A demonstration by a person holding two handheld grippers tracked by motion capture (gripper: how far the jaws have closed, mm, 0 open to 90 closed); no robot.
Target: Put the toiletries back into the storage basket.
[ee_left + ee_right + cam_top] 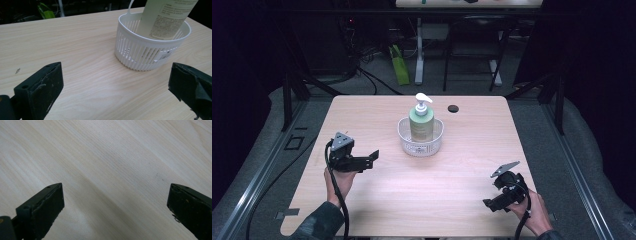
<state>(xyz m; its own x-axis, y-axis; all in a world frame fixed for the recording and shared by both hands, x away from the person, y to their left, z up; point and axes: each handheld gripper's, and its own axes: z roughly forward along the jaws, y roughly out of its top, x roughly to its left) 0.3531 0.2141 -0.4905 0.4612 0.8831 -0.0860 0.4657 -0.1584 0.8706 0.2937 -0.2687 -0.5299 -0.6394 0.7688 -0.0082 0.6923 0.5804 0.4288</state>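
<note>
A pale green pump bottle [421,121] with a white pump head stands upright inside a small white slatted basket [408,141] at the middle of the wooden table. In the left gripper view the basket [140,53] and the bottle [165,20] lie ahead and to the right of the jaws. My left gripper [373,158] is held at the table's left, open and pointing toward the basket, with nothing between its jaws. My right gripper [490,205] is at the front right, tilted down at bare wood, open and holding nothing.
A small dark round spot [453,108] sits on the table [472,150] behind the basket. Beyond the far edge are desk legs, cables and a green object [399,65] on the floor. Dark frame rails run along both sides.
</note>
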